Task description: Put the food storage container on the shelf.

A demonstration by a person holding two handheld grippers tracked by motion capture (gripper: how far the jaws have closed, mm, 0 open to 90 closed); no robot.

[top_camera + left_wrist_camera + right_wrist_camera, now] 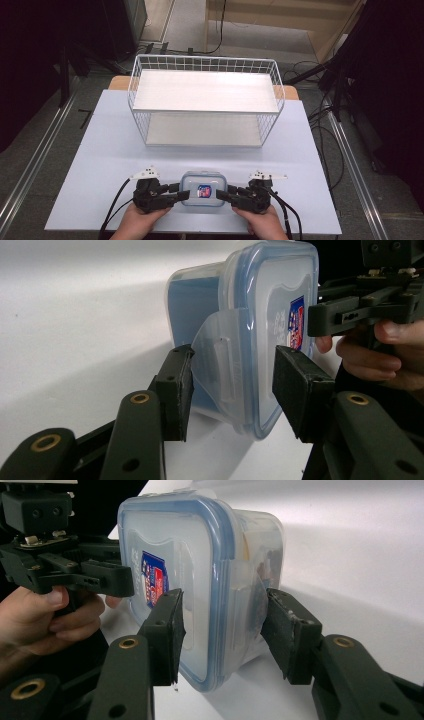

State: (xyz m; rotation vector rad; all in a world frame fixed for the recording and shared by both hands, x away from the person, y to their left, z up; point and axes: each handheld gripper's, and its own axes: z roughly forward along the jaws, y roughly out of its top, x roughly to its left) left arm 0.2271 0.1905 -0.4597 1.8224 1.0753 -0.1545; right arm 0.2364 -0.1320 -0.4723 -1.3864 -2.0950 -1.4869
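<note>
Container point(202, 189): clear plastic box with a blue-rimmed snap lid and a small red-and-blue label on top, standing on the tabletop point(100, 165) at its near edge, midway between the two grippers. Left gripper point(182, 193): held in the person's left hand point(142, 220), fingers point(175, 390) set either side of the container's left end, one pad against the side wall below the clear latch flap, the other against the lid face; the fingers are clamped on it, gripping the container. Right gripper point(223, 194): held in the right hand point(260, 222), fingers point(167, 630) closed on the container's right end, one pad on the lid face, the other on the wall by the latch. In each gripper view the opposite gripper shows beyond the container at its far end. Wire basket point(205, 62): white, two-tier with pale shelf boards, standing at the far side of the tabletop, well apart from the container. Cables point(112, 207): trailing from both grippers toward the near edge.
</note>
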